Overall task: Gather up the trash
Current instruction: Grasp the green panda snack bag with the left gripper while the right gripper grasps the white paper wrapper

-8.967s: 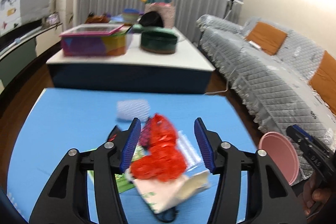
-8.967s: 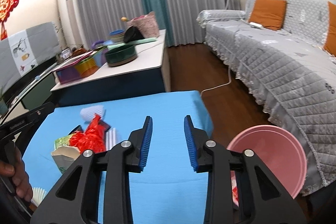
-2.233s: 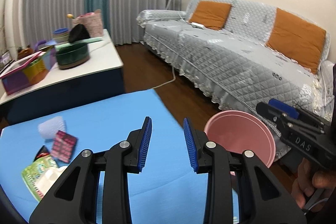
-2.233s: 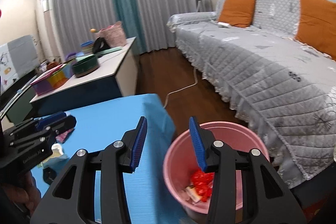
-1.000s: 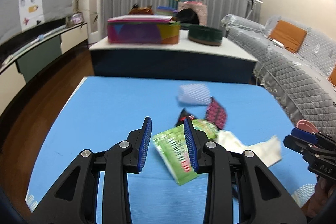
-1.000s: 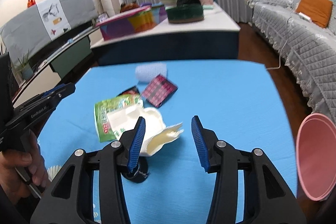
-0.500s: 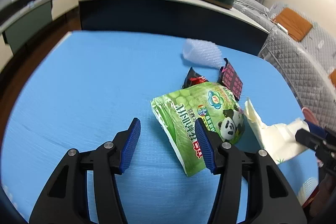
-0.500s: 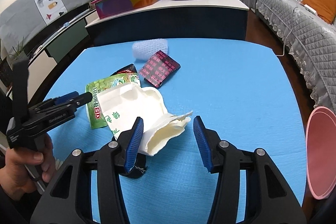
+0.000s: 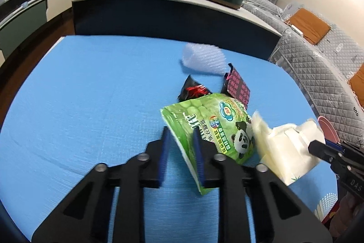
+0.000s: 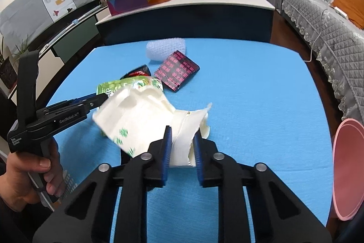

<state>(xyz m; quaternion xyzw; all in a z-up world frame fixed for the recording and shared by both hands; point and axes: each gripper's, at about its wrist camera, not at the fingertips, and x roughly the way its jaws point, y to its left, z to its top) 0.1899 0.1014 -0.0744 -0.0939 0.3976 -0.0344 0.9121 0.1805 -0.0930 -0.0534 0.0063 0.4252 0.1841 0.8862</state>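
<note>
Much of the white paper carton (image 10: pixel 141 120) is hard to read: its near end is motion-blurred in the right wrist view, and in the left wrist view the tip of the right gripper (image 9: pixel 318 149) hides its right end. The pink bin (image 10: pixel 345 170) is cut off by the frame edge to the right of the right gripper's fingers, with only part of its rim showing. A black and red wrapper (image 9: pixel 193 91) is mostly tucked behind the green bag, so its shape cannot be made out.

The left gripper (image 9: pixel 180 147) has just been closing, and its blue pads pinch the near left edge of the green snack bag (image 9: pixel 213 124), a glossy pouch with a panda and printed characters, tilted up off the blue tabletop (image 9: pixel 86 92). The right gripper (image 10: pixel 182 142) has also just been closing; its pads clamp a crumpled flap of the white paper carton, which is cream with small green marks and torn open at the end ahead of the fingers.

Beyond the left gripper's fingertips lie a dark packet with pink print (image 9: pixel 237 85) and, farther on, a roll of white bubble wrap (image 9: pixel 202 58). In the right wrist view a hand (image 10: pixel 29 177) grips the left gripper's handle at the left.
</note>
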